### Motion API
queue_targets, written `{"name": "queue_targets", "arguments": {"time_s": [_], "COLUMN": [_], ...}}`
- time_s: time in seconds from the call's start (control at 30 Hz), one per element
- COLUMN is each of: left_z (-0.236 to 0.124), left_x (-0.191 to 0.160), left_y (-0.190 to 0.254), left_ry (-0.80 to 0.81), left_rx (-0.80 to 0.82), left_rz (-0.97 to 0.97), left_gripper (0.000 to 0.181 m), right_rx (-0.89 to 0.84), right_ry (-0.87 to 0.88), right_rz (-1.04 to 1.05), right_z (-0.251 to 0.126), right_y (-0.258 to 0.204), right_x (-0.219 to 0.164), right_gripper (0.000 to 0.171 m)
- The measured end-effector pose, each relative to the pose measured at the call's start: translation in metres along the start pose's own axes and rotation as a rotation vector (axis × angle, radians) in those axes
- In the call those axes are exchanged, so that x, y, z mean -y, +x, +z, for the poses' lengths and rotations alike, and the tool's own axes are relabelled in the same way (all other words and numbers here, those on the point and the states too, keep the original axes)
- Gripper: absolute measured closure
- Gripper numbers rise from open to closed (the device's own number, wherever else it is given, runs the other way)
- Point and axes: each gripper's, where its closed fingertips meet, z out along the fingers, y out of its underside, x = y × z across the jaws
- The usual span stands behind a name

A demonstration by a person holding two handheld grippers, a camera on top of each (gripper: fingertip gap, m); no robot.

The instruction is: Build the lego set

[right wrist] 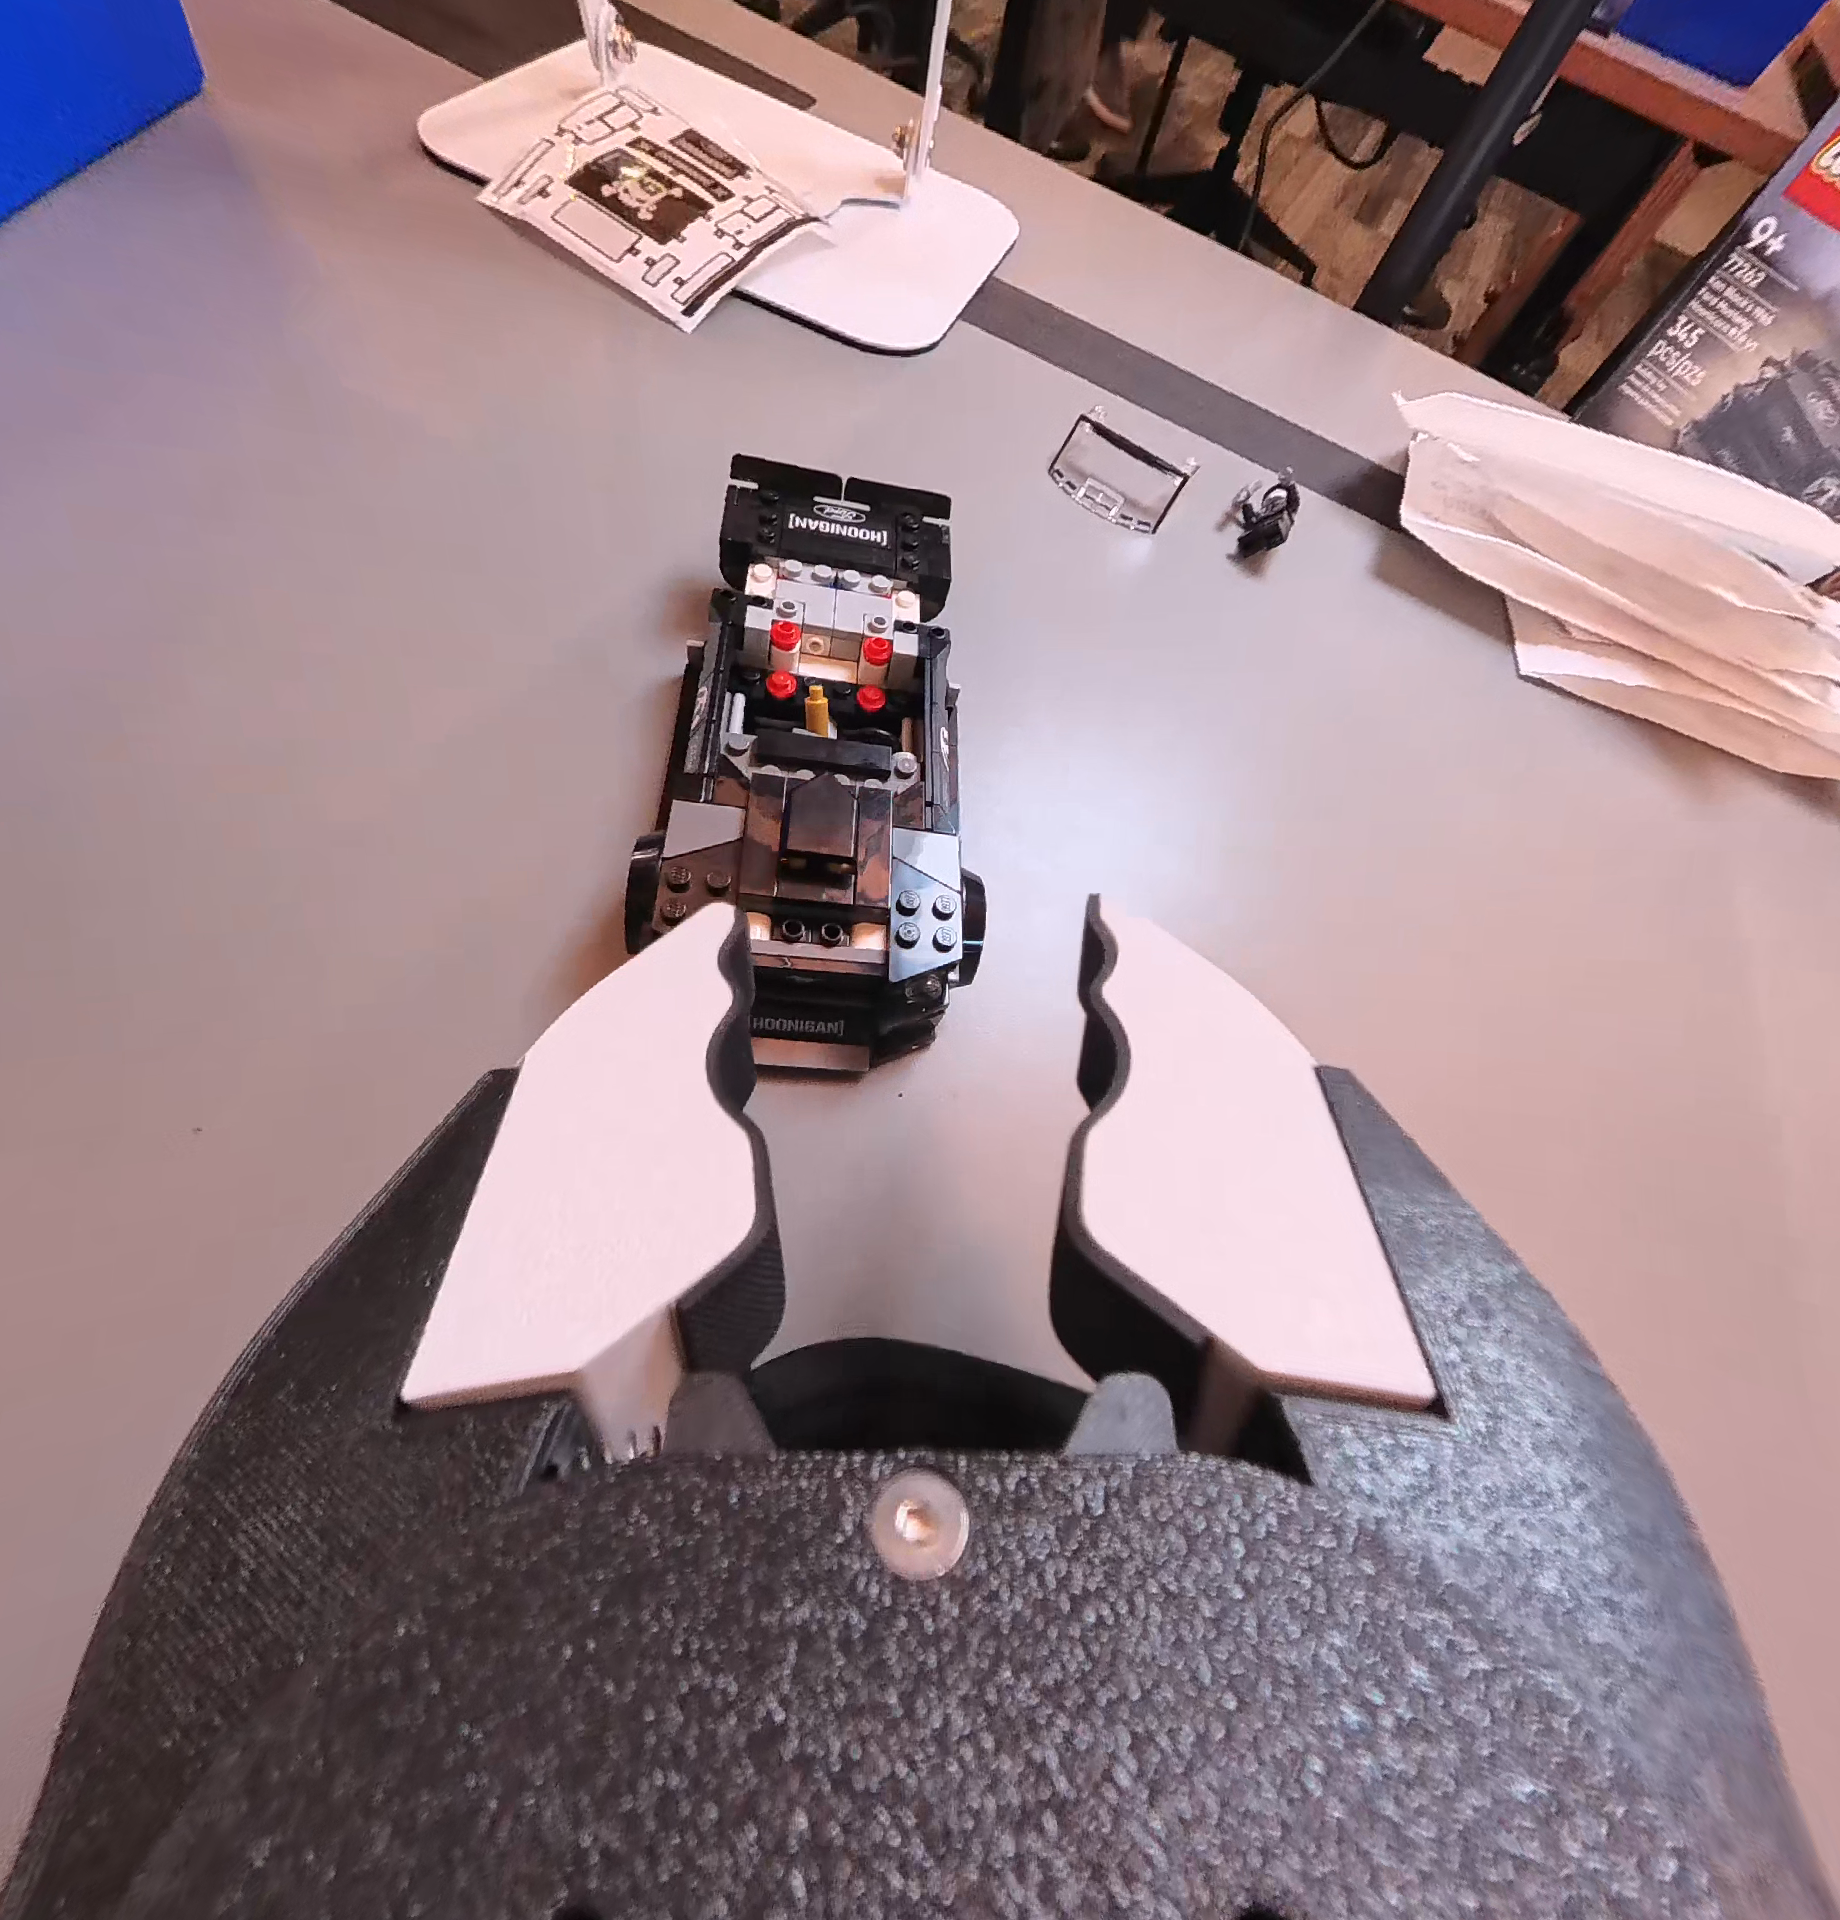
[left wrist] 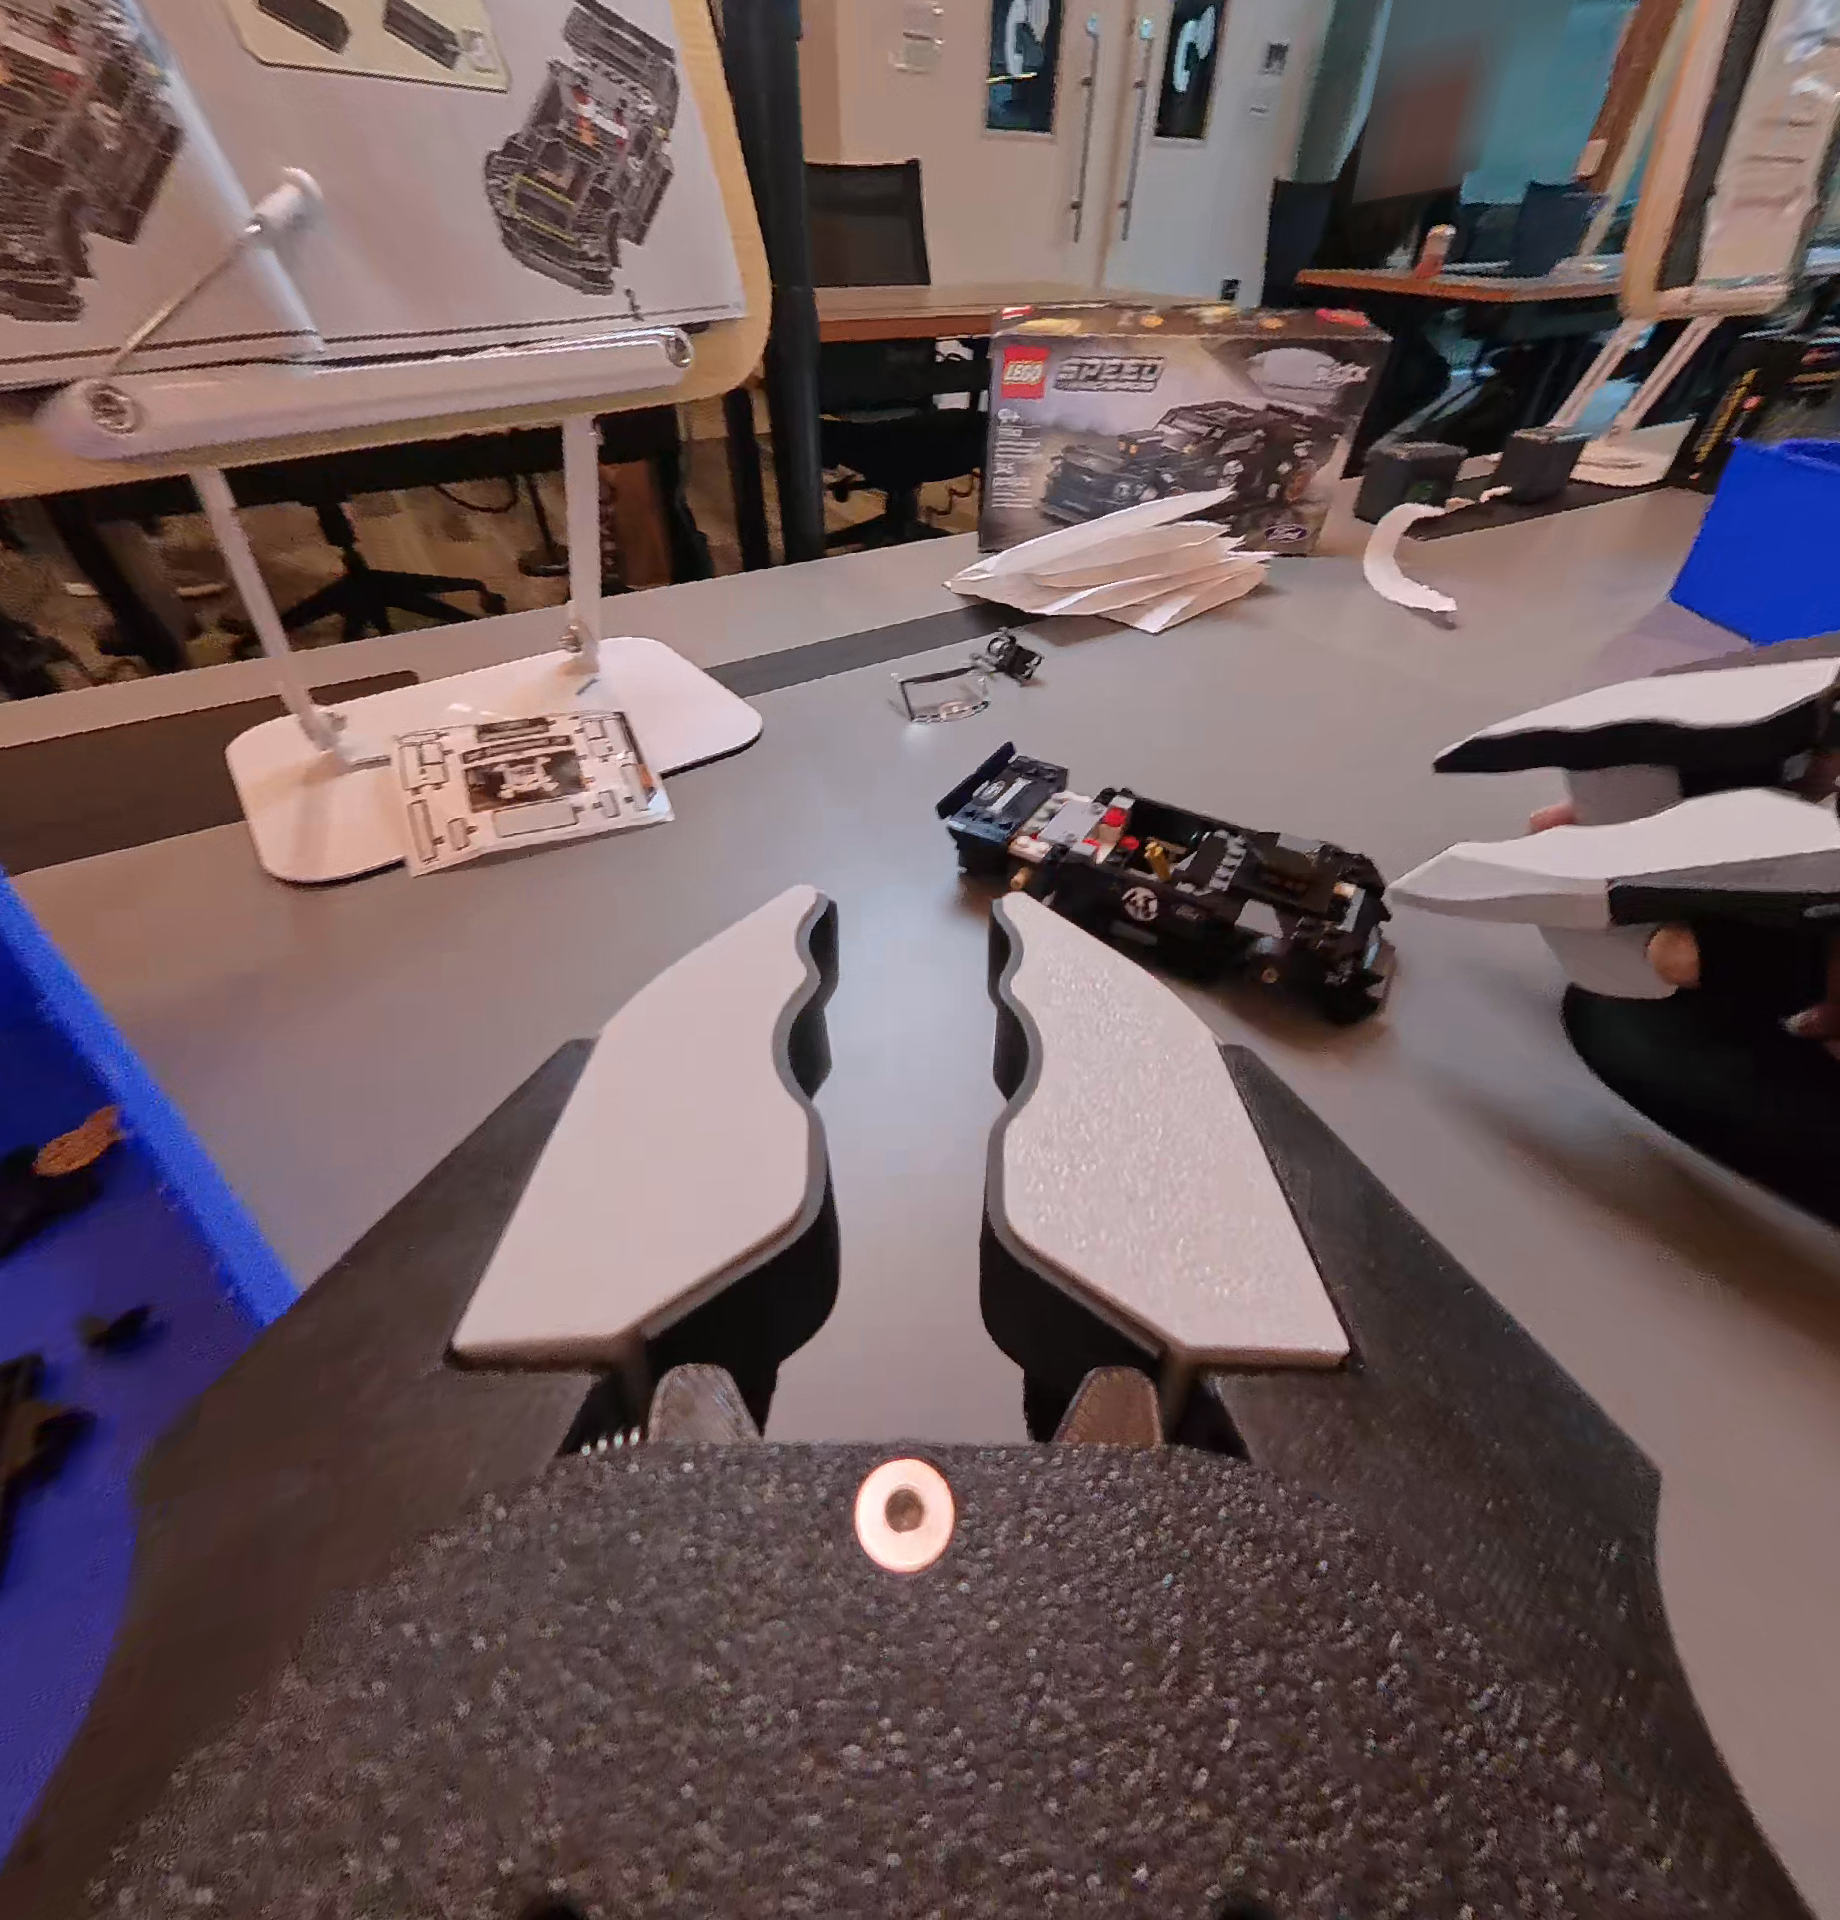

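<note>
Sitting on a grey counter (right wrist: 272, 727), a half-built black lego car (right wrist: 807, 748) lies roofless, its red studs and a small yellow piece showing in the open cabin. The right hand-held gripper (right wrist: 911, 920) hovers just short of the car's near end, its white fingers (right wrist: 604, 1153) spread and holding nothing, the left fingertip just overlapping the car's corner in the right wrist view. The left hand-held gripper (left wrist: 911, 914) hangs over bare counter near the car's side, its fingers parted by a narrow gap and likewise empty. Beyond the car, a clear windscreen piece (right wrist: 1124, 473) and a small dark part (right wrist: 1264, 514) lie near each other on the counter. A sticker sheet (left wrist: 531, 784) rests partly on the white base of a stand (left wrist: 480, 748) that holds the open instruction booklet (left wrist: 324, 156). Farther back stands the set's box (left wrist: 1186, 426), with torn white paper bags (left wrist: 1113, 577) piled in front of it. A blue bin (left wrist: 54, 1299) at the left edge holds loose dark pieces.
</note>
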Motion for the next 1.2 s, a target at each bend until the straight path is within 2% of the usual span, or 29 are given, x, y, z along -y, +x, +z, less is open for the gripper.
{"name": "queue_targets", "arguments": {"time_s": [0.23,0.4,0.5,0.73,1.03,1.2], "left_z": [-0.010,-0.004,-0.002,-0.001,-0.002,-0.003], "left_x": [-0.018,-0.031,-0.036,-0.040,-0.039,-0.036], "left_y": [-0.006,-0.012,-0.016,-0.023,-0.021,-0.020], "left_ry": [-0.018,-0.098,-0.128,-0.152,-0.140,-0.113], "left_rx": [0.136,0.197,0.219,0.244,0.230,0.213], "left_rz": [0.084,0.121,0.117,0.082,0.078,0.056], "left_gripper": [0.172,0.181,0.181,0.181,0.178,0.165], "right_rx": [-0.062,-0.047,-0.029,-0.006,-0.002,-0.013], "right_ry": [0.128,0.202,0.211,0.230,0.218,0.234], "right_rz": [-0.001,0.051,0.063,0.056,0.040,0.065], "right_z": [-0.006,-0.016,-0.017,-0.019,-0.017,-0.019], "right_y": [0.010,0.010,0.009,0.005,0.003,0.007], "right_x": [0.016,0.024,0.024,0.025,0.024,0.025], "right_gripper": [0.117,0.129,0.136,0.165,0.170,0.170]}}
